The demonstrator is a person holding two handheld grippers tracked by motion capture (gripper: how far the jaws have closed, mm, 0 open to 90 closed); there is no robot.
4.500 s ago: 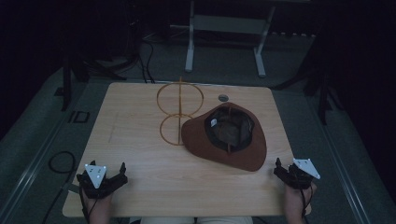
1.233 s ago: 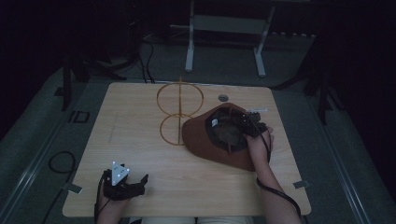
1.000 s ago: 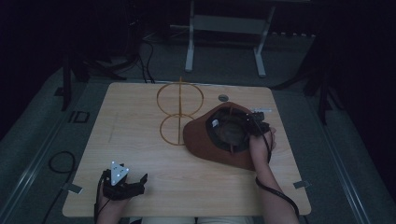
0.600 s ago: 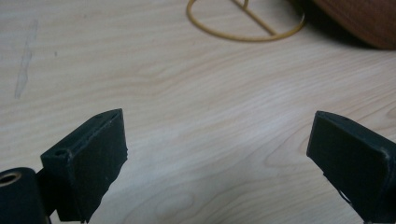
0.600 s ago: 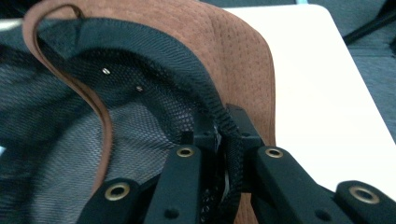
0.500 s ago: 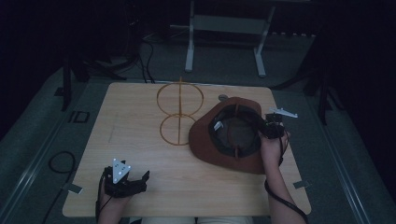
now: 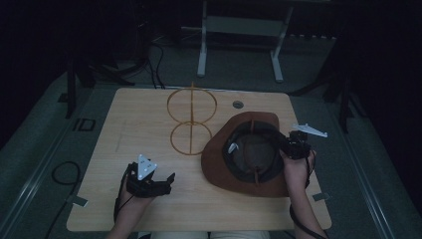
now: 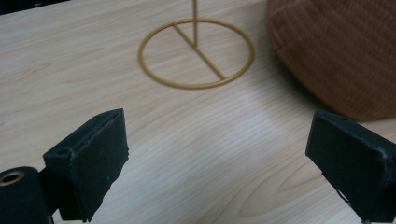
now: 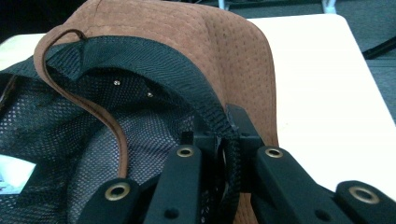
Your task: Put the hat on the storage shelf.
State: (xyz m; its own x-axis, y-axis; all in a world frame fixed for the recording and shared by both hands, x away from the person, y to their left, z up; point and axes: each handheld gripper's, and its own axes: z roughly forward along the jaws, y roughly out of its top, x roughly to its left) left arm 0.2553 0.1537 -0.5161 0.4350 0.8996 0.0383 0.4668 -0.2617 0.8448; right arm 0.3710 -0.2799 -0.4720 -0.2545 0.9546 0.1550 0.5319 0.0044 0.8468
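- A brown hat (image 7: pixel 249 154) is seen lying upside down on the right half of the wooden table (image 7: pixel 149 124), its dark mesh lining facing up and its brim spread on the tabletop.
- The right gripper (image 7: pixel 293 148) is held at the hat's right side, by the person's right hand (image 7: pixel 297 167); its grey plate points outward, away from the hat.
- In the right gripper view, the jaws are seen closed nearly together on the black mesh edge of the hat's crown (image 9: pixel 205 107) — one jaw inside the crown, one outside against the brown suede.
- A thin brown cord (image 9: pixel 100 109) is seen curving across the lining, and a white label (image 9: pixel 11 175) lies at the lower left of that view.
- The left gripper (image 7: pixel 159 185) is held low over the near left part of the table, well apart from the hat; its jaws are spread wide with nothing between them.
- In the left gripper view, bare wood is seen between the jaws, with the hat's brim (image 8: pixel 336 51) ahead to the right.
- A gold wire stand (image 7: pixel 191 117) — a ring base with an upright ring above it — stands just beside the hat, on its left.
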